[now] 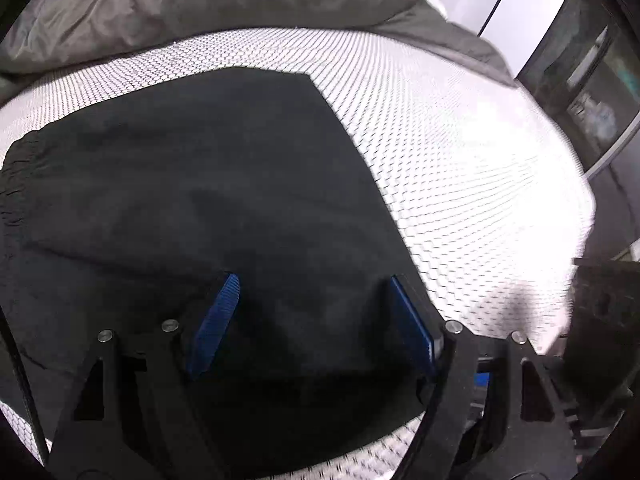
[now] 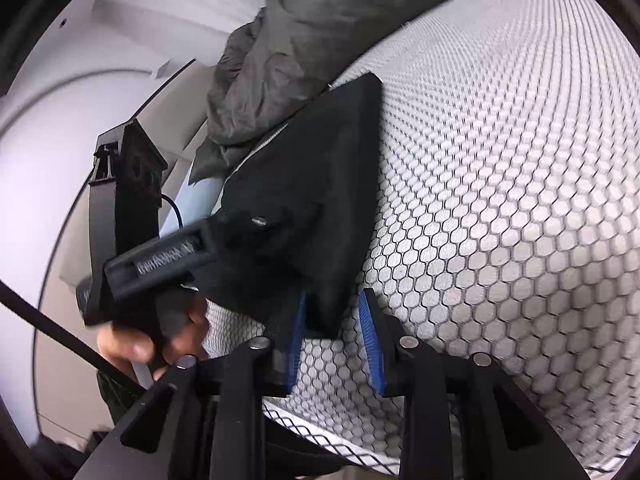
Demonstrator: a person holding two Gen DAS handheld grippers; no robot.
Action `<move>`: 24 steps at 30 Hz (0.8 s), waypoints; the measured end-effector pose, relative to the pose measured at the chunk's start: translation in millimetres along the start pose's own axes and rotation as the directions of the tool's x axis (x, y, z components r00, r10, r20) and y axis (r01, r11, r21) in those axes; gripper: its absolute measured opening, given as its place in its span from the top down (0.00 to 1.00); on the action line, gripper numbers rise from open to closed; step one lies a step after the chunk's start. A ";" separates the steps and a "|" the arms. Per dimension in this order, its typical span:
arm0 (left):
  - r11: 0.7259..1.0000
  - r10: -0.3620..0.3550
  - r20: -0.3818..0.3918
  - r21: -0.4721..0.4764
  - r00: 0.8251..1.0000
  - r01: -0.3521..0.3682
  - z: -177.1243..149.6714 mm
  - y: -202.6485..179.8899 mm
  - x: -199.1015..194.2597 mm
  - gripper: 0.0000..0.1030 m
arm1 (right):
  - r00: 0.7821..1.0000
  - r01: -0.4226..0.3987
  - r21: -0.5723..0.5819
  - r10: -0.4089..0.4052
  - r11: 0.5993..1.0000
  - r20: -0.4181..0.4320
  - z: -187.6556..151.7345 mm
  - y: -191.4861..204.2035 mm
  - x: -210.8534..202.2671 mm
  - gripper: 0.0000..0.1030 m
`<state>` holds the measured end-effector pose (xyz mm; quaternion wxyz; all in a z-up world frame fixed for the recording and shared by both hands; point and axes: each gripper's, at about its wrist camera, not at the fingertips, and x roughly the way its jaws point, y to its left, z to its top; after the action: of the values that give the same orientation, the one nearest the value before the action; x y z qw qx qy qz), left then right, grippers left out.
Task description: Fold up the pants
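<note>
Black pants (image 1: 208,208) lie flat on the honeycomb-patterned mattress (image 1: 460,152), one corner lifted. Right gripper (image 2: 332,340) pinches that corner (image 2: 320,200) near the fabric's edge only, blue pads look barely engaged: likely to slip out if pulled hard. Left gripper (image 1: 316,320) is spread wide just above the cloth, holding nothing; closing here may bunch several layers. Grey duvet (image 1: 200,4) lies near and could snag the fold. Count: one pair of pants, two grippers, one duvet, one mattress.
</note>
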<state>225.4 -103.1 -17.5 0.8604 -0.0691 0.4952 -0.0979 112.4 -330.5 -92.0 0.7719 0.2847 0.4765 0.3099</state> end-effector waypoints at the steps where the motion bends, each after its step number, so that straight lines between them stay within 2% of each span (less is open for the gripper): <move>1: 1.000 0.009 0.003 -0.001 1.000 -0.009 0.8 0.0 3.2 0.29 | 1.000 0.012 -0.008 -0.012 1.000 -0.009 -1.4 1.5 1.2 0.90; 4: 1.000 0.011 0.009 -0.007 1.000 -0.011 2.6 3.9 6.6 0.29 | 1.000 0.016 -0.053 -0.016 0.998 -0.009 -10.9 11.0 -8.0 0.99; 12: 0.996 -0.026 0.026 -0.085 0.999 0.028 3.1 12.9 3.1 0.29 | 1.000 0.013 -0.132 -0.012 0.991 0.012 -39.2 24.1 -15.0 0.99; 17: 0.995 -0.033 0.030 -0.098 0.999 0.036 4.5 17.9 2.5 0.29 | 0.999 -0.019 -0.139 0.013 0.990 -0.043 -61.2 30.8 -9.0 0.99; 19: 0.995 -0.027 0.025 -0.092 0.999 0.029 2.8 18.8 -0.9 0.29 | 0.998 0.045 -0.165 -0.050 0.985 -0.025 -65.0 36.6 -13.7 0.99; 20: 0.995 -0.032 0.027 -0.090 0.999 0.034 -2.1 17.6 -7.2 0.29 | 0.998 0.052 -0.162 -0.055 0.985 -0.011 -65.0 38.0 -18.2 0.98; 21: 0.995 -0.044 0.034 -0.088 0.998 0.047 -4.8 18.0 -12.6 0.29 | 0.999 0.054 -0.153 -0.053 0.987 0.009 -63.3 37.8 -23.9 0.90; 22: 0.995 -0.062 0.045 -0.080 0.997 0.066 -8.9 18.5 -20.0 0.29 | 0.998 0.061 -0.141 -0.056 0.988 0.040 -61.5 37.3 -32.4 0.78; 24: 0.995 -0.067 0.067 -0.068 0.995 0.072 -17.4 19.7 -31.7 0.29 | 0.994 0.064 -0.124 -0.053 0.990 0.091 -57.4 35.3 -43.6 0.62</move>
<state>196.8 -76.8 -3.9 0.8692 -0.1198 0.4675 -0.1080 37.4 -332.2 -63.7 0.8173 0.2341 0.4298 0.3042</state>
